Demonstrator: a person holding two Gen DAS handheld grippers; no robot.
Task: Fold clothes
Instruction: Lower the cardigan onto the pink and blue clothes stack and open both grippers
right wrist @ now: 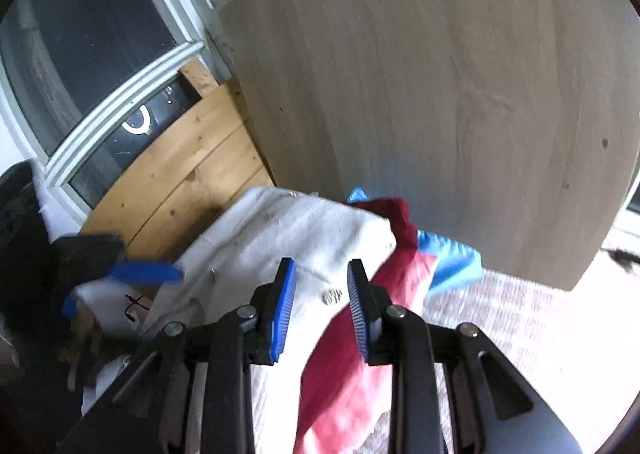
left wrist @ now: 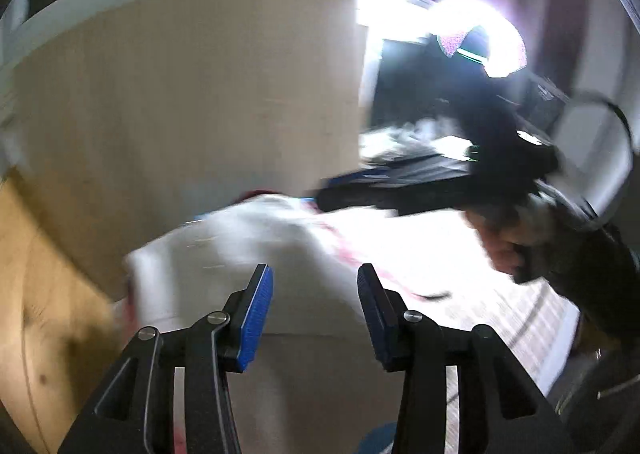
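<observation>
**Right tongs hang over the heap**

The right tongs (right wrist: pixel 321 296), blue-padded, hover parted with nothing between them above a crumpled white cloth garment (right wrist: pixel 280 238), a red fabric piece (right wrist: pixel 352 354) beside it, bright blue cloth (right wrist: pixel 452 258) behind. The left tongs (right wrist: pixel 120 282) show blurred at left.

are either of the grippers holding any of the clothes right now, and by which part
Nothing is held. The left gripper and right gripper both have open jaws with a clear gap, above the white garment.
</observation>
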